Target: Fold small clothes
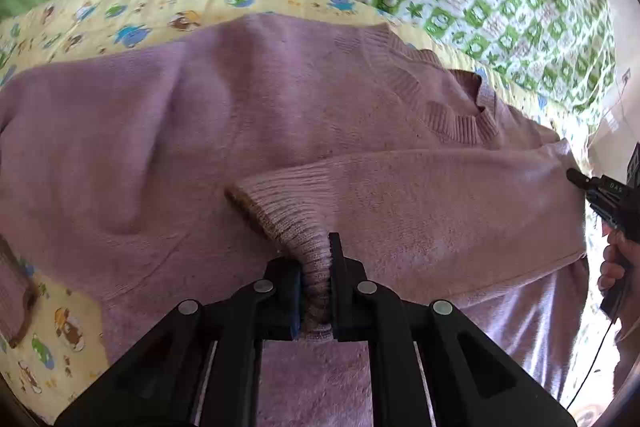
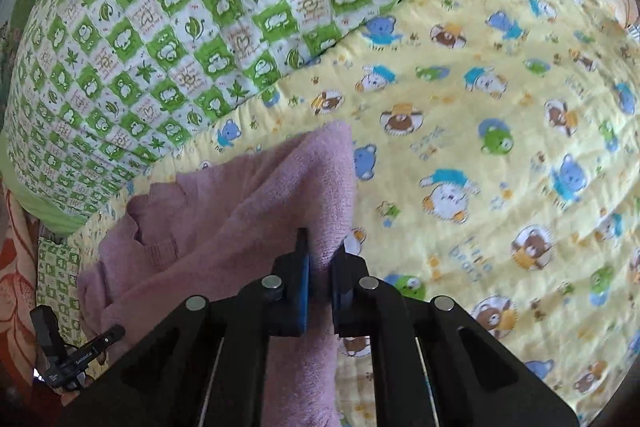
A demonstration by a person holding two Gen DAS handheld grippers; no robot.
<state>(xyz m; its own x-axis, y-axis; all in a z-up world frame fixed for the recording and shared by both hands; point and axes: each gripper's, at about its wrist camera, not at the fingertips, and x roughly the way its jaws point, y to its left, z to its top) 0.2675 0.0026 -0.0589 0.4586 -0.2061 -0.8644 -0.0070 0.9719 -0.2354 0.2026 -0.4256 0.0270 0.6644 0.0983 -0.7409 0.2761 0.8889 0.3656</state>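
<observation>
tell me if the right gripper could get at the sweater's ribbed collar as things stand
Probably not right away. The right gripper is shut on a fold of the pink sweater, so it would have to let go first. The ribbed collar itself lies uncovered, with nothing on top.

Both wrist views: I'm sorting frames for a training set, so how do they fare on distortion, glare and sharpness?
Left wrist view: strong fisheye bending, dark corners; bright glare at the right edge washes out the area around the right gripper; the pink sweater is softly blurred, its cuff sharper. Right wrist view: same bending; even daylight, the yellow bear blanket is crisp, no glare.
</observation>
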